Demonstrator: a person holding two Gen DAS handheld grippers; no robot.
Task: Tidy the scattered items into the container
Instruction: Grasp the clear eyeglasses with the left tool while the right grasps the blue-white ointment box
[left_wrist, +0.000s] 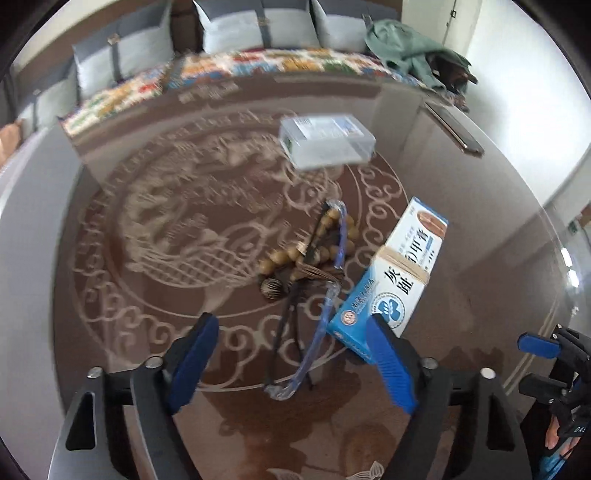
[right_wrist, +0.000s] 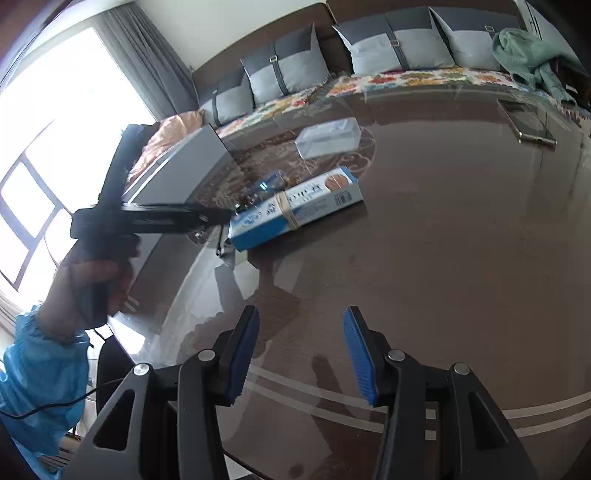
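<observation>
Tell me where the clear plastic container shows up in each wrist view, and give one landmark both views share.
Left wrist view: the clear plastic container sits upper middle, on the glass table beyond the beads and the blue box.
Right wrist view: it sits upper middle, slightly left of centre, behind the same blue box.
Shared landmark: the phone lying right of the container.

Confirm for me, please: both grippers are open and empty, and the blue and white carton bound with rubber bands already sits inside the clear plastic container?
Not quite. The blue and white carton still lies on the glass table, apart from the clear plastic container, as the right wrist view shows. The left gripper and right gripper are indeed open and empty.
</observation>
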